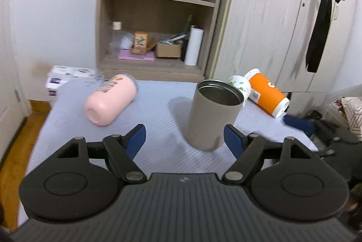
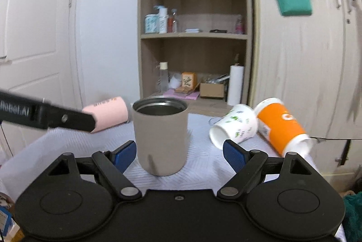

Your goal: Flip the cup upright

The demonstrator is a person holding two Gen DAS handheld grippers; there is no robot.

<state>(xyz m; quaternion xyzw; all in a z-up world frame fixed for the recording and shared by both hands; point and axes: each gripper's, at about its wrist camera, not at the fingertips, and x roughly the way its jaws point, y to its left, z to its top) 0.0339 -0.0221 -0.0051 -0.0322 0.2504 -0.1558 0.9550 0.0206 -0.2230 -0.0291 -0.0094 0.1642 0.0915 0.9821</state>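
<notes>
Left wrist view: the left gripper (image 1: 184,137) hangs low over the pale blue striped cloth (image 1: 158,106), its blue-padded fingers (image 1: 136,140) spread wide and gripping nothing. The taupe cup (image 1: 213,114) stands upright, mouth up, just ahead of the gap and nearer the right finger; whether that pad touches its wall is hard to judge. Its steel interior shows only partway down. Behind it to the right the white floral cup (image 1: 239,86) is mostly hidden, and the orange cup (image 1: 267,92) lies on its side with its print cut short. The pink cup (image 1: 110,99) lies on its side to the left, its far end blurred. The shelf unit (image 1: 158,11) behind is soft with motion blur.

In the right wrist view, the right gripper (image 2: 179,152) is likewise spread wide and empty, with the taupe cup (image 2: 160,135) upright between and just beyond its fingers (image 2: 124,155), close to the left one. A black finger of the left gripper (image 2: 67,118) crosses from the left edge, covering part of the pink cup (image 2: 109,112). The white floral cup (image 2: 234,126) lies with its mouth toward the camera, touching the orange cup (image 2: 282,126), whose lettering is blurred.
</notes>
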